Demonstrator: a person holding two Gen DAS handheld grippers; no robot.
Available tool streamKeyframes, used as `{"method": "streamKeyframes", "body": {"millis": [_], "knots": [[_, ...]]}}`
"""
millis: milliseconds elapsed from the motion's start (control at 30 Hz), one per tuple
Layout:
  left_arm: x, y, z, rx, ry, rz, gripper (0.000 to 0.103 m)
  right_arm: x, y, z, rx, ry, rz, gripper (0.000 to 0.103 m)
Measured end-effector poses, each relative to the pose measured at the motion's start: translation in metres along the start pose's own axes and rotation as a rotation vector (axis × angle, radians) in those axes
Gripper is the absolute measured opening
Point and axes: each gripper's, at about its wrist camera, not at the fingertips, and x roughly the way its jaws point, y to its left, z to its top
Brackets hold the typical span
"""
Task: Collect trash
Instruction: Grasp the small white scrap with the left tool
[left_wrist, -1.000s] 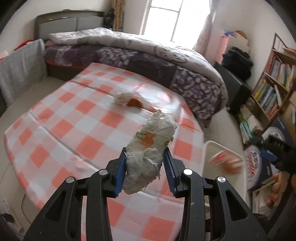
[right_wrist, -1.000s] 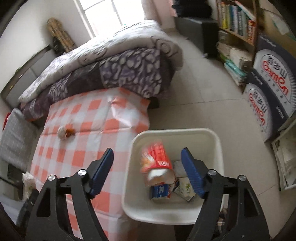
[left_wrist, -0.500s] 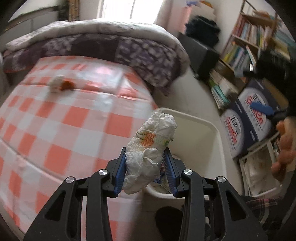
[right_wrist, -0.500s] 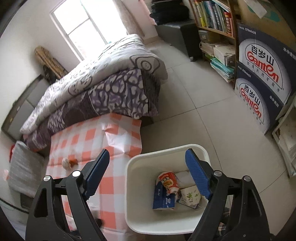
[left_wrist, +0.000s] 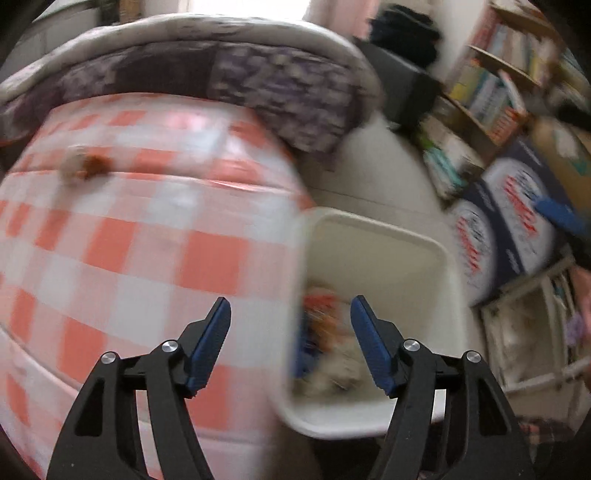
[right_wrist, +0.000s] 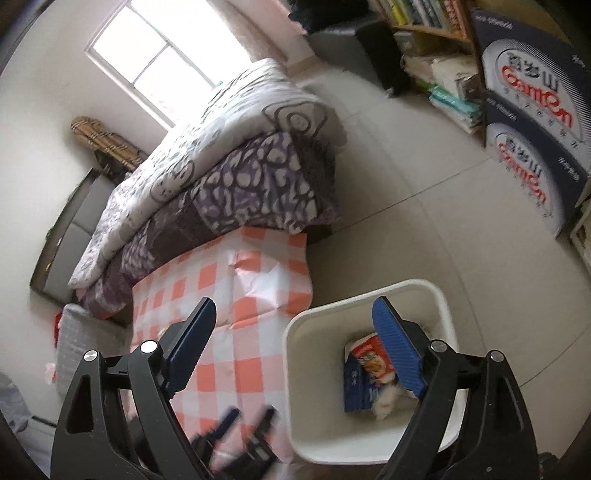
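White bin (right_wrist: 439, 295) (wrappers (right_wrist: 369, 363) inside) stands beside the checkered table (right_wrist: 255, 280).

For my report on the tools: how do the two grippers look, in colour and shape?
Both the left gripper and the right gripper have black plastic arms with triangular cut-outs and silver round bolts. Their fingers carry blue ribbed pads. No cables show.

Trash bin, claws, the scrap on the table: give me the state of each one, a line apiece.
Trash bin: upright, lidless, wrappers lying in the bottom.
Left claw: jaws opening, nothing between them.
Right claw: jaws opening, nothing between them.
Scrap on the table: lying on the checked cloth, not collected.
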Motion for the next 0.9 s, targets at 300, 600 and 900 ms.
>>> {"method": "streamKeyframes", "body": {"millis": [300,600,900], "knots": [[0.006,0.145,0.087,-0.159,-0.104,0.313,0.066,0.01,0.024,-0.009,-0.044,0.081,0.08,0.087],[0.055,0.206,0.129,-0.043,-0.05,0.398,0.066,0.025,0.041,-0.014,-0.064,0.128,0.1,0.089],[0.061,0.232,0.139,-0.089,-0.058,0.275,0.039,0.041,0.072,-0.034,-0.137,0.173,0.083,0.089]]}}
